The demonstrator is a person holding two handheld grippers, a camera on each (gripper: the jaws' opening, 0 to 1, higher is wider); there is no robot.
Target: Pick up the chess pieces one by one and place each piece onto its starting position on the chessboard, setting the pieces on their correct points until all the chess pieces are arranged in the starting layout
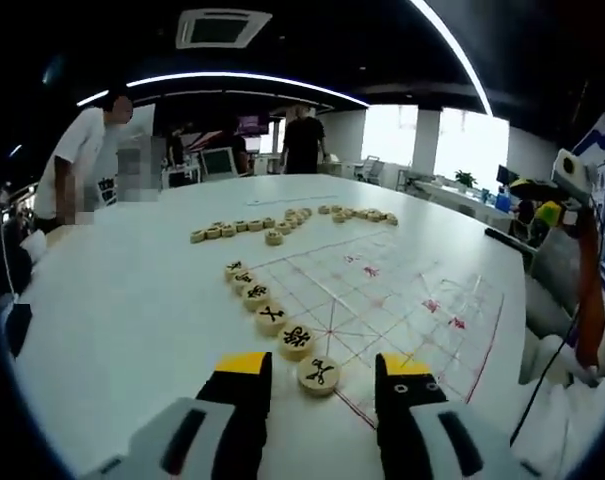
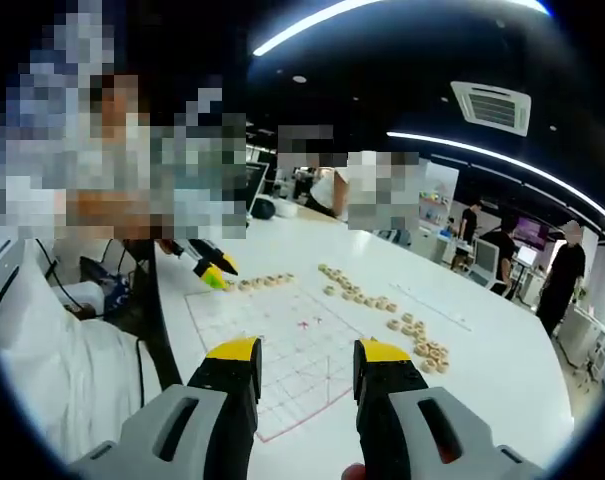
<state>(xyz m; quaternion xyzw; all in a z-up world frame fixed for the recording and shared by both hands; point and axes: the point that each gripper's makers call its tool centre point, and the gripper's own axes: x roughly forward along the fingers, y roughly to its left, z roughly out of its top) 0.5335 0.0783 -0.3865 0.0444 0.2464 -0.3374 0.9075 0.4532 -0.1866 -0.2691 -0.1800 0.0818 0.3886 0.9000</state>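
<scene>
Across the middle of the left gripper view: large white round-edged table (image 1: 132, 300), carrying a clear chessboard sheet with red grid lines (image 1: 382, 300). Along the sheet's left edge, six round pale wooden chess pieces with black characters (image 1: 272, 317), in a diagonal row; the nearest sits between the jaws of the left gripper (image 1: 320, 372), untouched, jaws parted, black with yellow tips. Upper centre: loose pale wooden discs (image 1: 282, 222) in an arc beyond the board. Upper left: a person in a white shirt (image 1: 77, 160), leaning over the table.

Lower centre of the right gripper view: right gripper (image 2: 296, 352), jaws apart, holding nothing, above the sheet's near corner.
</scene>
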